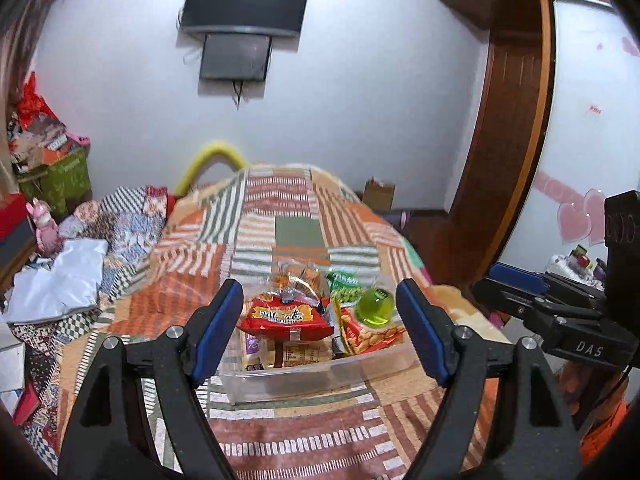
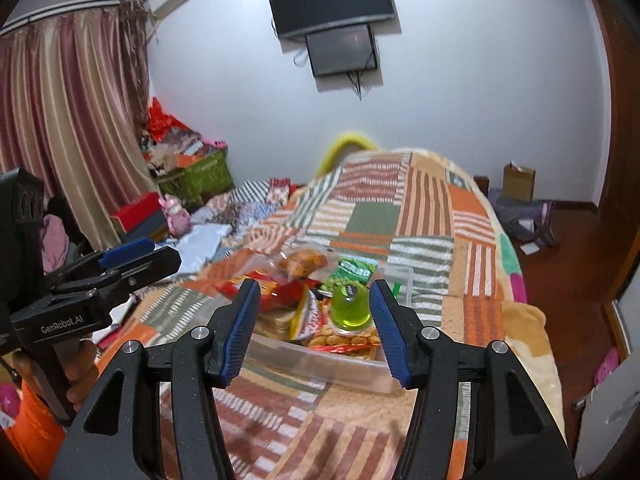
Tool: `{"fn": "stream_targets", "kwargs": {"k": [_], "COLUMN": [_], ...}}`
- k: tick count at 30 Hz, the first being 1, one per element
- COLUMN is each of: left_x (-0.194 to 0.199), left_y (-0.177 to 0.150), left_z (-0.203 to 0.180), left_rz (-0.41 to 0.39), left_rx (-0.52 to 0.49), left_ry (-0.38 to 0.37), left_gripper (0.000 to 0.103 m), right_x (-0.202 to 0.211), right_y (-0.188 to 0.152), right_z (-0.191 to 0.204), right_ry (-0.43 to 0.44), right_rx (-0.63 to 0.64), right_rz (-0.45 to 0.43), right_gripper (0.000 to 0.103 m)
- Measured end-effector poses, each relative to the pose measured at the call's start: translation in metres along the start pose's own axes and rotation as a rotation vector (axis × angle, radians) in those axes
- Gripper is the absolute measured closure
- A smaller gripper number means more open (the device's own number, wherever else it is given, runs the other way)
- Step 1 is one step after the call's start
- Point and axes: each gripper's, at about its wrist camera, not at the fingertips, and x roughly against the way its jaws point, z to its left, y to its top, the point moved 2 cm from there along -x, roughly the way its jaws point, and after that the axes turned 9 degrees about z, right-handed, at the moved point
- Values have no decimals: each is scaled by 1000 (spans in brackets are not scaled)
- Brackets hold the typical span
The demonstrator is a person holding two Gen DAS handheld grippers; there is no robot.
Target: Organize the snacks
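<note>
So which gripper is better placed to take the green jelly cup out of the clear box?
Probably the right. In its own view the green jelly cup sits almost centred ahead of the open right gripper. For the left gripper, also open, the cup lies off toward its right finger, behind the red snack bag.

Not much readable text here tbh. From the left wrist view, the right gripper body over at about 3 o'clock has "DAS" in pale letters on its black side. From the right wrist view, the left gripper at roughly 9 o'clock says "GenRobot.AI" on its black frame. The red snack bag in the clear container has big yellow lettering on the front, but it's too blurry to make out. Same with the green packet, print there but unreadable.
</note>
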Motion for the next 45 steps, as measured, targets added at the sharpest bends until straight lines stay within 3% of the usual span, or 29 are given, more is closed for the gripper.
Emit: {"fn": "stream_targets", "kwargs": {"k": [3, 8, 16, 45], "left_x": [26, 60, 82, 78], "left_y": [-5, -13, -21, -35], "left_z": [-4, -16, -20, -19], "left_rz": [-65, -144, -174, -142], "left_rx": [-9, -34, -32, -20], "left_ry": [6, 30, 30, 50], "left_gripper": [12, 1, 0, 0], "right_x": [23, 47, 59, 59], "right_y": [-4, -9, -18, -31], "right_z": [9, 21, 32, 39], "right_ry": [-13, -26, -35, -21], "right_rx": [9, 32, 35, 40], "right_rz": [-63, -124, -171, -158], "right_gripper": [32, 21, 2, 2]}}
